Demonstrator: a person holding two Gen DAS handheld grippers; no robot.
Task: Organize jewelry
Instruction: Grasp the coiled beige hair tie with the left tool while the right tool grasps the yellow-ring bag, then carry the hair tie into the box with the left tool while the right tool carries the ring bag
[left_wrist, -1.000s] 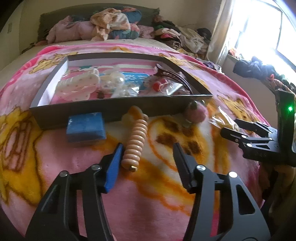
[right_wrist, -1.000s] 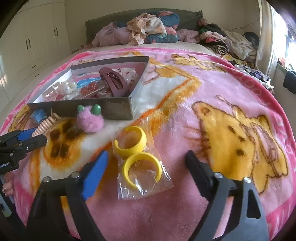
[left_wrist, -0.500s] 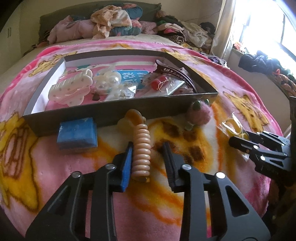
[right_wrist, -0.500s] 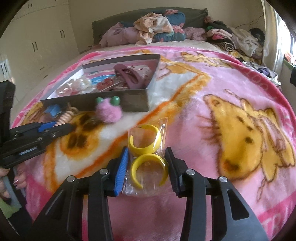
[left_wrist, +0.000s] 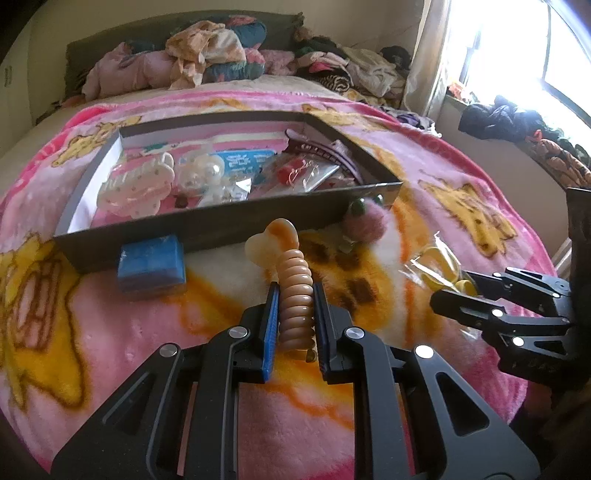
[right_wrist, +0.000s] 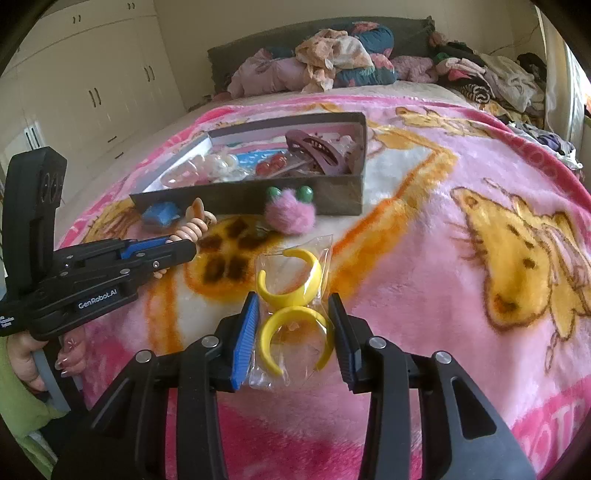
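Observation:
A peach spiral hair coil (left_wrist: 291, 266) with a cream heart end lies on the pink blanket before the grey box (left_wrist: 207, 221). My left gripper (left_wrist: 295, 295) is shut on its near end, and the same grip shows in the right wrist view (right_wrist: 184, 247). A clear bag with two yellow hoop earrings (right_wrist: 291, 273) sits between the pads of my right gripper (right_wrist: 293, 317). Those pads press on the nearer hoop through the plastic. In the left wrist view the right gripper (left_wrist: 454, 291) holds the bag (left_wrist: 432, 262) at the right.
The grey box (right_wrist: 332, 192) holds hair clips, pearly pieces and small packets. A blue pad (left_wrist: 151, 262) and a pink pom-pom with green beads (right_wrist: 290, 216) lie against its front wall. Clothes are piled at the bed's head. A hand (right_wrist: 48, 362) grips the left handle.
Both pairs of jaws have come in from wide apart: the left ones onto the peach coil, the right ones onto the earring bag. The right gripper has shifted a little.

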